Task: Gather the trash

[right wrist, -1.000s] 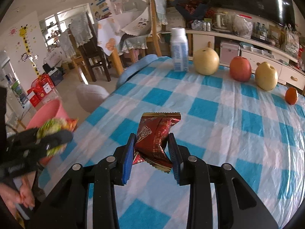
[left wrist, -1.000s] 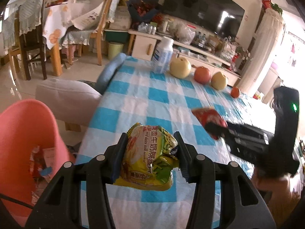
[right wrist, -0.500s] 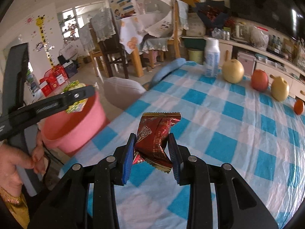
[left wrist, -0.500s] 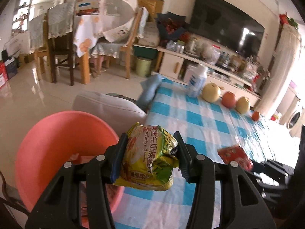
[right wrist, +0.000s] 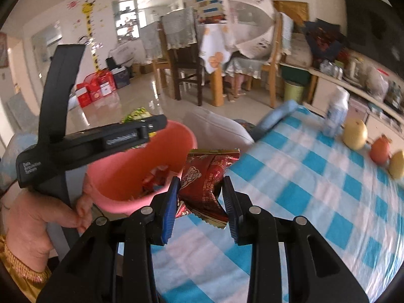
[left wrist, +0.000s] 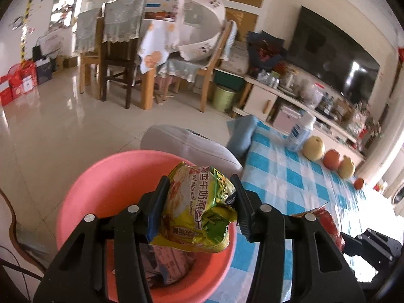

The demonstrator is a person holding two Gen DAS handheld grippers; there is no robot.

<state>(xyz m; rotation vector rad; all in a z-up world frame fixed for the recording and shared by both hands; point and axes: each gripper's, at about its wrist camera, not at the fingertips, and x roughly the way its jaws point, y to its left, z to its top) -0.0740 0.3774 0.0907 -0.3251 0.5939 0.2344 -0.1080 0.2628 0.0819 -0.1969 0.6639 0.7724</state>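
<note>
Checked tablecloth (right wrist: 315, 176), yellow wrapper (left wrist: 199, 204) over pink bin (left wrist: 83, 189), red wrapper (right wrist: 204, 184) gripped

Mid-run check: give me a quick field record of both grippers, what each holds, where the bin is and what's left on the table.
left gripper: shut on crumpled yellow-green snack packet, above the bin's opening
right gripper: shut on dark red foil wrapper, beside the bin's rim, over the table's edge
bin: round pink plastic basin beside the table, wrappers already inside
table: blue-and-white checked cloth; white bottle and a row of fruit at the far side
</note>
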